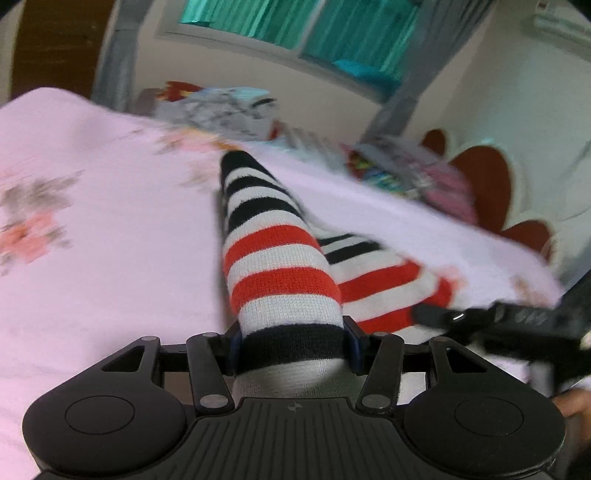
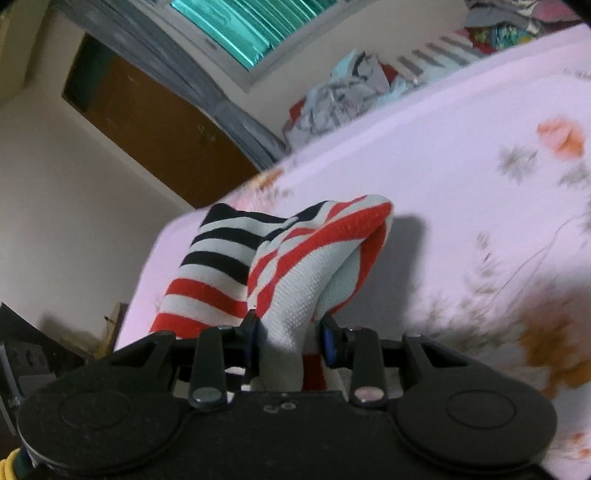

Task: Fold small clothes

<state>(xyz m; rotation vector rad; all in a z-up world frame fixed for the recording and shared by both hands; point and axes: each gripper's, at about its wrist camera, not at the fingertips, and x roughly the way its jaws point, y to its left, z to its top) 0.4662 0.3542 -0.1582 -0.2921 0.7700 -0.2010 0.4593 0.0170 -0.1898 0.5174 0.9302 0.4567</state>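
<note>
The sock (image 1: 280, 266) was banded in white with red stripes along one stretch and black stripes along another. The bed (image 1: 110, 206) wore a pale pink sheet printed with orange flowers and grey leaves. Both claws, left (image 1: 293, 345) and right (image 2: 290, 338), were black with blue pads. The window (image 1: 295, 22) showed teal, the door (image 2: 159, 125) brown, the walls cream.

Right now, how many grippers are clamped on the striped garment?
2. The left gripper grips a black-striped end of the striped garment; the right gripper grips a red-and-white part.
</note>
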